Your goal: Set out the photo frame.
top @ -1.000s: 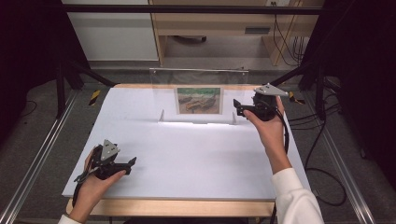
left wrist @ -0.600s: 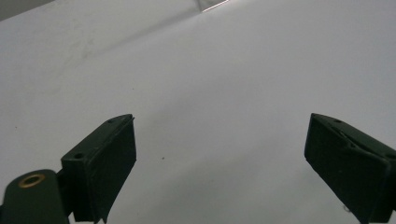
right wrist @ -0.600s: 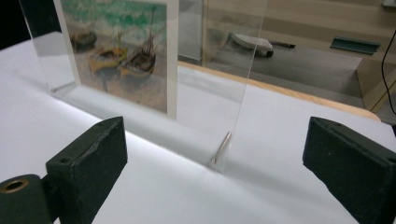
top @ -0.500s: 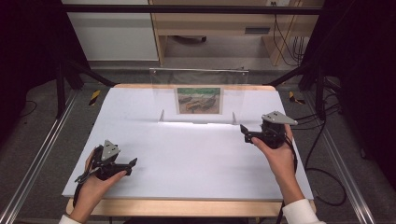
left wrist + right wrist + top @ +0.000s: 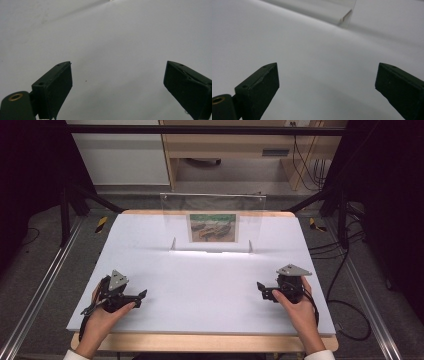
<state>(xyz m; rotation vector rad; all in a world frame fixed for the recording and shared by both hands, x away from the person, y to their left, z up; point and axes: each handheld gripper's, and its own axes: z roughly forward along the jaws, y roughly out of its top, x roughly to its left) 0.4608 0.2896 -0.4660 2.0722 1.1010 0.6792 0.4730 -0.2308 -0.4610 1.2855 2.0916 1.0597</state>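
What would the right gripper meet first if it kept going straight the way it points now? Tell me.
Probably the bare white sheet. The right gripper, jaws open, points left across the table toward the left gripper, which faces it. Its own view looks down on the sheet, with the clear stand farther off to one side.

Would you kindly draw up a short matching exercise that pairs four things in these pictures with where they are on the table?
Things:
1. left gripper
2. right gripper
3. picture
4. clear stand

Places:
A. near right part of the table, jaws apart
B. upright across the far middle of the table
C. near left part of the table, jaws apart
D. behind the clear pane, at its centre

Pairs: 1-C, 2-A, 3-D, 4-B
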